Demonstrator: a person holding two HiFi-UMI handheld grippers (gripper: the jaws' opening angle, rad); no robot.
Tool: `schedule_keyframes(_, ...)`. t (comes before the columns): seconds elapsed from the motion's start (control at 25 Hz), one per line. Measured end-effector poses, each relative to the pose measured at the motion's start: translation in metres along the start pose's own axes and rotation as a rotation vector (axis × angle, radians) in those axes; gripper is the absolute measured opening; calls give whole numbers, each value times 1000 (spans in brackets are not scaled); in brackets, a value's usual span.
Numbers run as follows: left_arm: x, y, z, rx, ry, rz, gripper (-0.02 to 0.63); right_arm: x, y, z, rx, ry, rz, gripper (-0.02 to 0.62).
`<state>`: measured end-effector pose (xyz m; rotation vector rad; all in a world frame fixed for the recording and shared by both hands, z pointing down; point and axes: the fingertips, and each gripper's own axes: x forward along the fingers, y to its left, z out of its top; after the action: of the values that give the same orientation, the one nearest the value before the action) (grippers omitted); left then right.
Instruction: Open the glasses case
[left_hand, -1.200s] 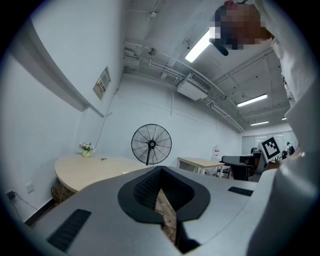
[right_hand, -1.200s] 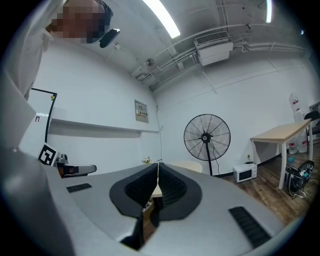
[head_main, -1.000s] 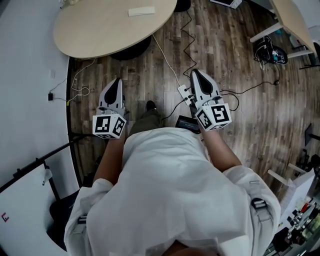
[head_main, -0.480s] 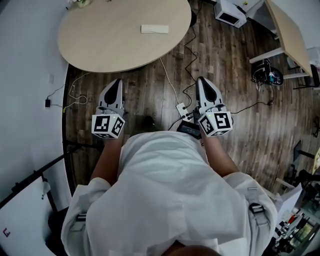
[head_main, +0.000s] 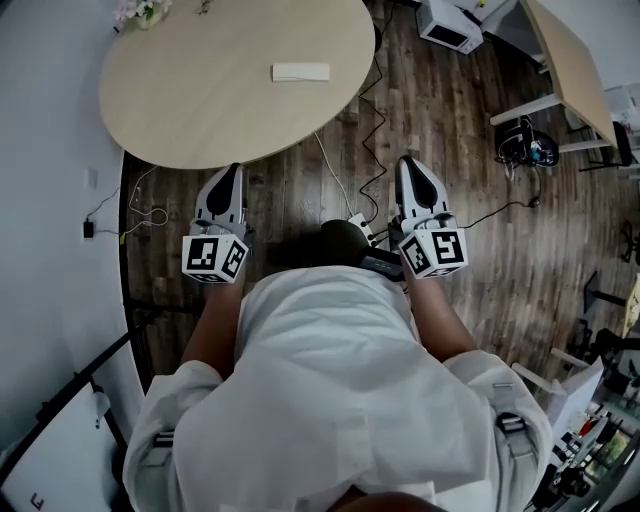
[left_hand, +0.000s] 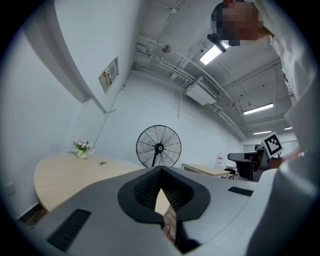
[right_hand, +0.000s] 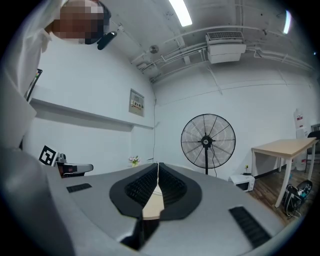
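Left gripper (head_main: 231, 170): jaws together, nothing between them, held at waist height short of the round table (head_main: 190, 110)
Glasses case (head_main: 300, 72): pale oblong lying flat on the table's far side, well apart from both grippers, apparently unopened
Right gripper (head_main: 409, 162): jaws together, empty
Step in hand: approach; best to part the jaws before reaching, pin the base with one gripper, lift the lid at its seam

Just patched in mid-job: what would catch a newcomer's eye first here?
The person's white shirt fills the lower head view, with the left gripper and right gripper held out over the wood floor, both with jaws shut on nothing. Ahead stands a round table bearing a small white case, not yet reached. A big standing fan dominates both gripper views.
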<state>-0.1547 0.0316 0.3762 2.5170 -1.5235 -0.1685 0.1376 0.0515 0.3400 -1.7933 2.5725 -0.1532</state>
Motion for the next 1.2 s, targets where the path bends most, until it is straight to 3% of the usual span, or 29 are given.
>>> schedule_keyframes(0.28, 34, 11, -5, -6, 14, -5, 14, 29, -18, -6, 21, 6, -6, 26)
schedule_keyframes(0.68, 111, 27, -11, 12, 59, 38, 14, 114, -60, -18, 21, 38, 62, 26)
schedule_keyframes(0.96, 169, 44, -8, 32, 88, 128, 14, 191, -97, -18, 1, 65, 171, 26)
schedule_keyframes(1.2, 213, 59, -10, 48, 123, 229, 14, 256, -110, -35, -63, 138, 342, 26)
